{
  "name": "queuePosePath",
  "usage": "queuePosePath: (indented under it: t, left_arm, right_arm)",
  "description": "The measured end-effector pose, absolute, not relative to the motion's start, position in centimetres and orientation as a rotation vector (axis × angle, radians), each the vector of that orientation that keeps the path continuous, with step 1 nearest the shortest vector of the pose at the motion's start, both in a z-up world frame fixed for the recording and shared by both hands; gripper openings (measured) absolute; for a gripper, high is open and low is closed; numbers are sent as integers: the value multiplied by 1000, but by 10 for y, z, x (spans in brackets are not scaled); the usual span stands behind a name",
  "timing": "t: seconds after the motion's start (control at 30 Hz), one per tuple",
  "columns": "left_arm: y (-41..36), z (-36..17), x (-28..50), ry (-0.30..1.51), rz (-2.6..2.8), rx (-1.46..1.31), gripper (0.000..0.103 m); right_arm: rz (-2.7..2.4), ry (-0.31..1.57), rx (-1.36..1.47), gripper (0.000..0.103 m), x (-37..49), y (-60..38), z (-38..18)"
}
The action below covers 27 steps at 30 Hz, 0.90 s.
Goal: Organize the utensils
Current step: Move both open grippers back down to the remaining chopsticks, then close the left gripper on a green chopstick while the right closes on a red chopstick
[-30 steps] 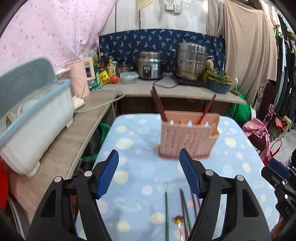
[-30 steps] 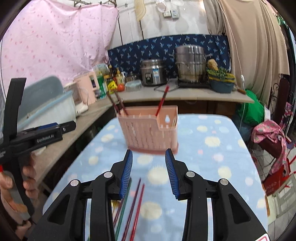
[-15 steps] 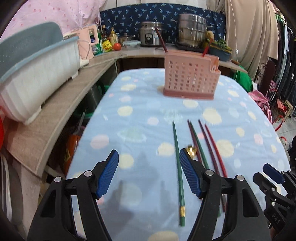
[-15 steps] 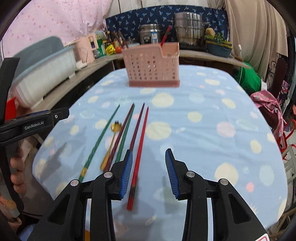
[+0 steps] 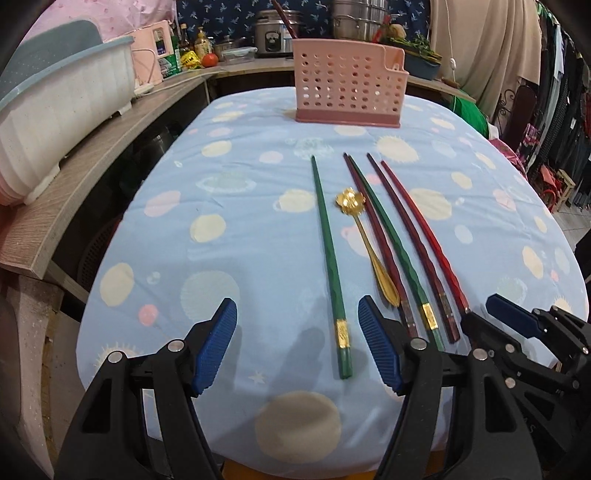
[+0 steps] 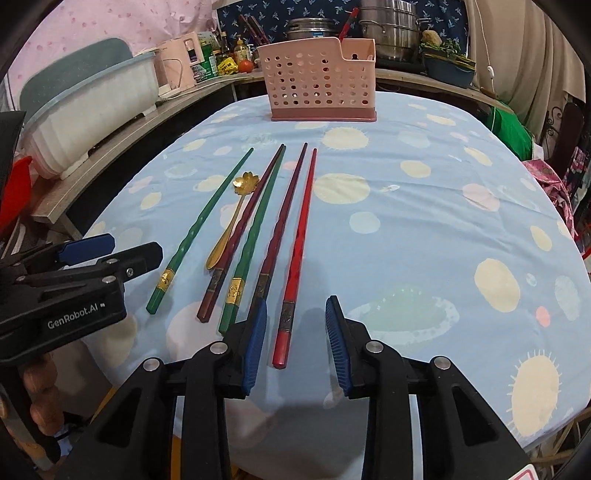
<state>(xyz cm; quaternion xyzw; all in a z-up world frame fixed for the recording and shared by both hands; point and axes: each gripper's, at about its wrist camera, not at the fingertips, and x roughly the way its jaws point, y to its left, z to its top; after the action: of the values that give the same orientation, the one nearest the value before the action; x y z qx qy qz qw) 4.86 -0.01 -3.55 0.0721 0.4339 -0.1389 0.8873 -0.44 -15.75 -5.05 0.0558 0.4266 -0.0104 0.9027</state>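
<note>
Behind loose chopsticks (image 5: 328, 258), pink caddy (image 6: 319, 79) holds chopsticks (red) (image 6: 347, 23).

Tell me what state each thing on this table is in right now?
Left gripper: open, green chopstick's end between its fingers, untouched.
Right gripper: closing, red chopstick's end between its fingers, not yet pinched.
Green chopstick: flat on the cloth.
Red chopstick: flat on the cloth.
Gold spoon: flat, bowl end far.
Pink basket: upright, chopsticks standing inside.

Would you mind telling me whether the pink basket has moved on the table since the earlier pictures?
Cannot tell for sure; the pink basket appears still, at the far end of the tablecloth. The cameras dipped.
</note>
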Motion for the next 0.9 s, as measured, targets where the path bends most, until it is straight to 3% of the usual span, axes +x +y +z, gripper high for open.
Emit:
queuePosePath:
  t: [0.47, 0.63, 0.9]
  left_arm:
    - [-4, -51, 45, 941, -291, 156, 63]
    - [-1, -57, 47, 968, -293, 132, 51]
    - [-1, -56, 46, 964, -307, 129, 21]
  right_arm:
    - [-38, 873, 105, 16, -3, -160, -56]
    - [-41, 869, 103, 15, -4, -160, -57]
    - [-43, 868, 105, 13, -4, -161, -57]
